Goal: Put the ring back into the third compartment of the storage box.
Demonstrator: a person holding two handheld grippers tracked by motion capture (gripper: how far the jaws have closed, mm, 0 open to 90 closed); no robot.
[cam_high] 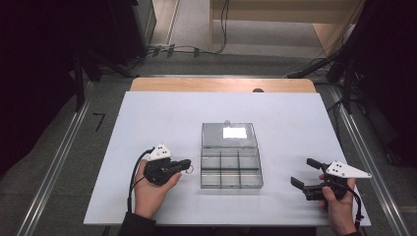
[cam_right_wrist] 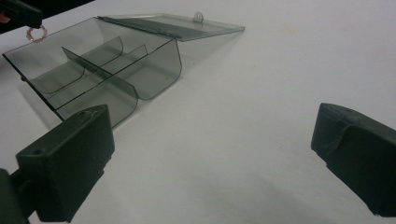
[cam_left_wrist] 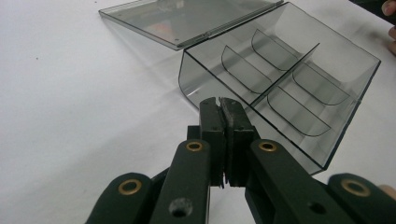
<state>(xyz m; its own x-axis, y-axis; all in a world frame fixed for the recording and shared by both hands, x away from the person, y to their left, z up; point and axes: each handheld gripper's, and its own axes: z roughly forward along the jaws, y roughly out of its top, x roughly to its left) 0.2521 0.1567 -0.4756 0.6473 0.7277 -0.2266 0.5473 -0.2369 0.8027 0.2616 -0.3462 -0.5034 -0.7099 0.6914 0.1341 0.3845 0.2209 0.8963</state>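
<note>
Two claws work at a white table (cam_high: pixel 147 113), and between them, in the middle of the high view, sits a clear plastic box (cam_high: pixel 231 169) with its lid (cam_high: pixel 229 134) folded flat back toward the top of the frame, so all six compartments lie open from above. The left claw (cam_high: pixel 186 164), at lower left of centre, is pinched tight on a small metal ring (cam_high: pixel 190 168); in the left gripper view the jaws meet edge to edge just short of the box's near wall (cam_left_wrist: pixel 196 88), and the ring itself is hard to make out there. In the right gripper view the ring (cam_right_wrist: pixel 36 32) hangs from that claw at the upper left corner, just beside the box's far rim. Holding it by the edge with the loop dangling free looks meant for dropping it neatly into the nearest compartment. The right claw (cam_high: pixel 305 173), at lower right and well apart from the box, is spread wide and holds nothing, likely waiting to steady the box or shut the lid.
</note>
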